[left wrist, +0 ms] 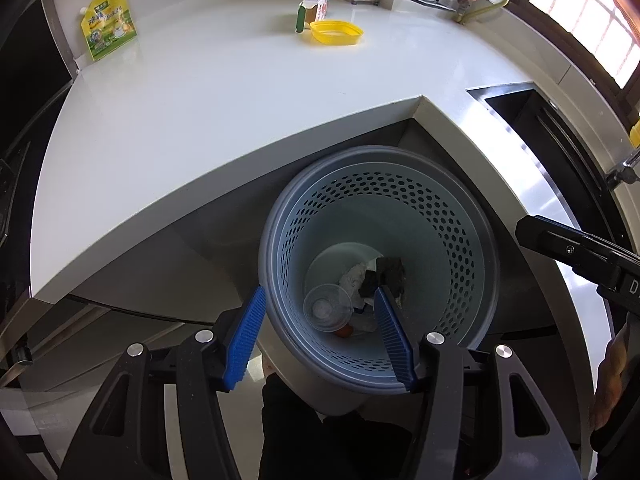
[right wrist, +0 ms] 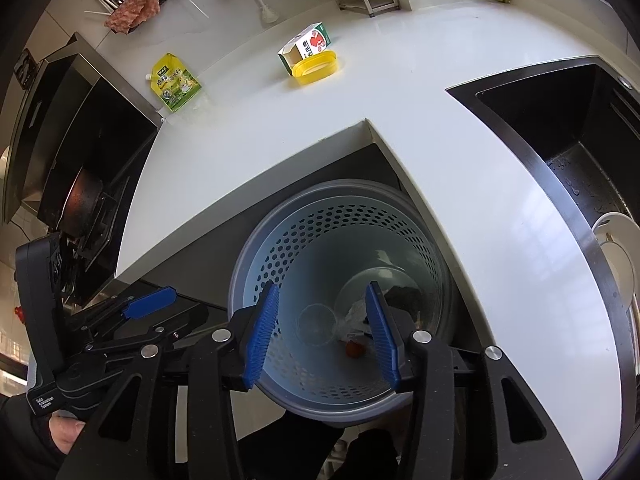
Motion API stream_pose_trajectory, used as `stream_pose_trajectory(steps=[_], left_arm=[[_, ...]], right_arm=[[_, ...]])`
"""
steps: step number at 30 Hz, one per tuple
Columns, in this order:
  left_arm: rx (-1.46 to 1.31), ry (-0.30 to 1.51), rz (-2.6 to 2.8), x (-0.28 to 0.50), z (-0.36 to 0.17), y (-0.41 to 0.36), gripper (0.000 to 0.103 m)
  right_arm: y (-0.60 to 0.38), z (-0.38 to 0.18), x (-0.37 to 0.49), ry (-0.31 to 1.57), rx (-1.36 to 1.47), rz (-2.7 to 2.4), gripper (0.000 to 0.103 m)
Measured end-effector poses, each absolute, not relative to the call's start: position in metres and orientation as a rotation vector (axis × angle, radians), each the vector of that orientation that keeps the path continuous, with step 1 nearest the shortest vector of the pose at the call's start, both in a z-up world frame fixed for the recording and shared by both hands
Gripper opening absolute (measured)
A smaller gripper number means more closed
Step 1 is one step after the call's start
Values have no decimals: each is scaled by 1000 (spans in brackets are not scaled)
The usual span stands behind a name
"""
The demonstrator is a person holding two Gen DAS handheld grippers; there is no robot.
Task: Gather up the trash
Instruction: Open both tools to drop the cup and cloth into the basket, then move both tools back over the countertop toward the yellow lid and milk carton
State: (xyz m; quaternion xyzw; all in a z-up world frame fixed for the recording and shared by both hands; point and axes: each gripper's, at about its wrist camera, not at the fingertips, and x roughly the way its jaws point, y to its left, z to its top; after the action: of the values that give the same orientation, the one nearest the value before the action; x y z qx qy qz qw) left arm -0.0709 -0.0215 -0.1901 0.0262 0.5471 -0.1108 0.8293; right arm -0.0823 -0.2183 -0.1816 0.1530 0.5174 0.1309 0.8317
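Note:
A pale blue perforated bin (left wrist: 440, 220) (right wrist: 320, 220) stands on the floor under the inner corner of the white counter (left wrist: 240, 100). At its bottom lie a clear plastic cup (left wrist: 326, 308) (right wrist: 316, 324), crumpled white paper (left wrist: 354, 278), a black scrap (left wrist: 386, 274) and a small orange piece (right wrist: 354, 349). My left gripper (left wrist: 320, 294) hangs open over the bin's near rim with nothing between its blue pads. My right gripper (right wrist: 323, 286) is open above the bin too, also empty. On the counter remain a yellow-green pouch (left wrist: 108, 22) (right wrist: 176, 82), a small carton (right wrist: 308, 46) and a yellow lid (left wrist: 336, 32) (right wrist: 316, 66).
A black sink (right wrist: 560, 120) with a white plate (right wrist: 616, 256) is set into the counter at the right. A stove with a dark pan (right wrist: 80, 200) sits at the left. Racks, utensils and a gas hose line the back wall. The person's dark clothing shows below the bin.

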Motion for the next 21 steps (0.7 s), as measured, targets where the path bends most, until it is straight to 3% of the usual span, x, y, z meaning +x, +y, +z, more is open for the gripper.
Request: stream_pose_trajectory(steps=[21], left_arm=[[1,1045,-240,-30,-139,6,71]], right_arm=[[-213,-139,-56,992,327,227,57]])
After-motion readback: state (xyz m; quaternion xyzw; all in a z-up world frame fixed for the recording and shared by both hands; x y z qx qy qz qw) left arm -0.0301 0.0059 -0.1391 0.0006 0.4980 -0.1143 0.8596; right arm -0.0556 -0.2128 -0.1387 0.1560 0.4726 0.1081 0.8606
